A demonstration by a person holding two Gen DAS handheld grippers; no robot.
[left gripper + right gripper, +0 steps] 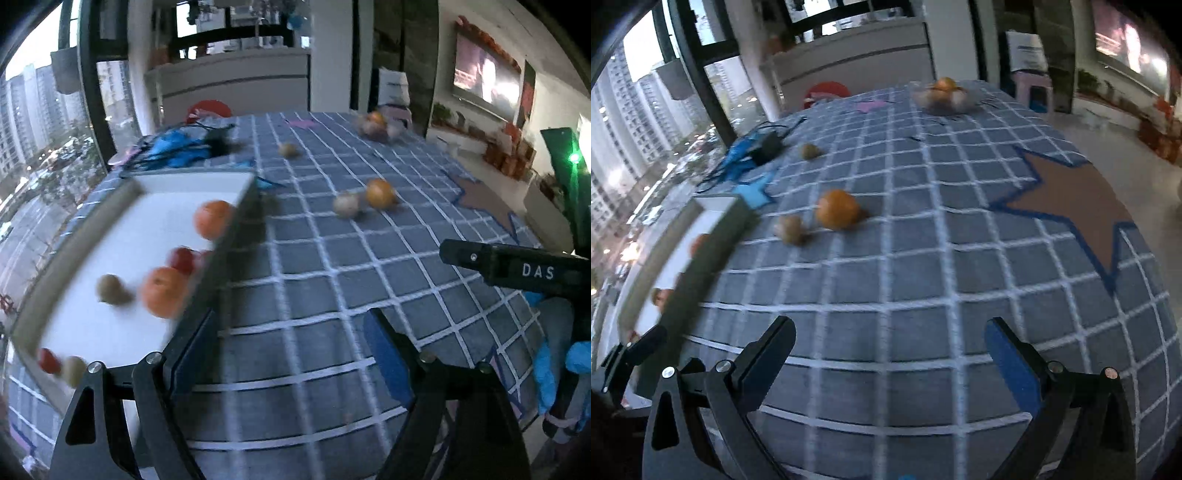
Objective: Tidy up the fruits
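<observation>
Left wrist view. Left gripper (291, 354) — nearest item, jaws apart, nothing between them, blue pads over checked tablecloth (332, 266). Its left finger sits close against the dark outer wall of the white tray (221, 258); contact cannot be told through the blur. Tray contents: two oranges (213, 223), a red fruit (183, 259), a brownish fruit (110, 289), plus a red and a pale one at the near corner. Loose on the cloth, well apart from the tray: orange (379, 192) touching or just beside a pale brown fruit (346, 205); a further small brown fruit (288, 149); a bowl of fruit (375, 125) at the far end. Right gripper's body shows at the right edge, held in a blue-gloved hand (583, 360).

Right wrist view. Right gripper (890, 350) — jaws spread fully, empty, aimed at the bare cloth short of the loose pair. Orange (837, 209) and pale fruit (790, 229) lie ahead and left, near the tray's far corner.

Risks, judged: 
- round fruit rolls if a finger nudges it before closing; the neighbouring pair may knock each other away.
- both tools heading for the same pair could collide.
- left finger beside the tray wall may shove or tip the tray, spilling sorted fruit.
- heavy blur suggests quick travel, so overshoot is likely.
</observation>
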